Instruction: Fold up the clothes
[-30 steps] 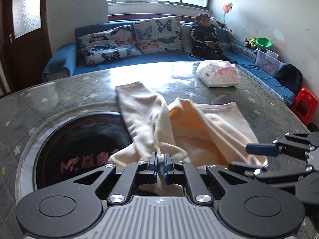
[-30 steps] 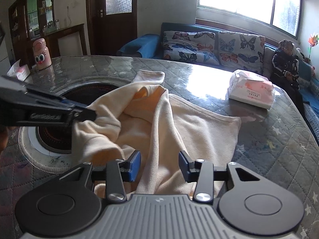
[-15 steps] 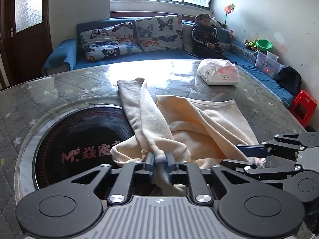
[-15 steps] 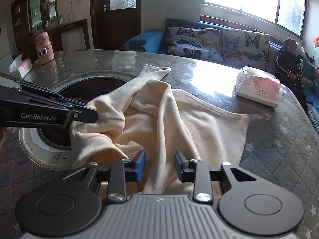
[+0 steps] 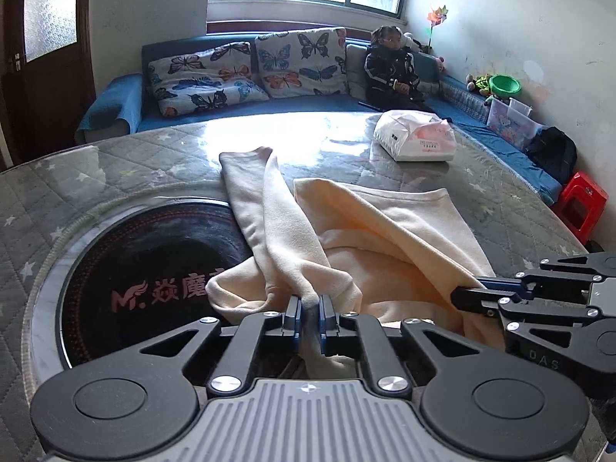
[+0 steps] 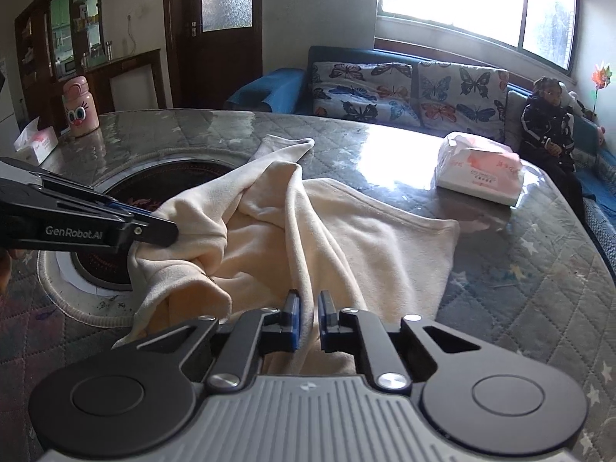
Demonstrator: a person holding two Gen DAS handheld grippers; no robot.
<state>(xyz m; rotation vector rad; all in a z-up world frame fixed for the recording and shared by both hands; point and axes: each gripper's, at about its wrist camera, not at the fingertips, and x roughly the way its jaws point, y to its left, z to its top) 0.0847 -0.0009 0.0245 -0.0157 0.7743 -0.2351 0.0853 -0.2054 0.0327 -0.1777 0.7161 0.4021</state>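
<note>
A cream fleece garment (image 5: 346, 231) lies crumpled on the round quilted table (image 5: 115, 177), one sleeve stretched toward the far side. It also shows in the right wrist view (image 6: 346, 238). My left gripper (image 5: 309, 317) is shut on a bunched fold at the garment's near left edge. My right gripper (image 6: 307, 319) is shut on a ridge of cloth at the garment's near right edge. Each gripper shows in the other's view: the right one (image 5: 467, 297) touching cloth at right, the left one (image 6: 161, 231) at left.
A dark round inset plate (image 5: 154, 269) sits in the table's middle left, partly under the garment. A tissue pack (image 5: 415, 140) lies at the far right. A pink bottle (image 6: 79, 107) and tissue box (image 6: 32, 142) stand far left. A child (image 5: 390, 67) sits on the sofa beyond.
My right gripper has closed from open onto the cloth ridge. Both grippers have drawn back toward me, stretching the garment flatter. The left stays shut on its fold.
</note>
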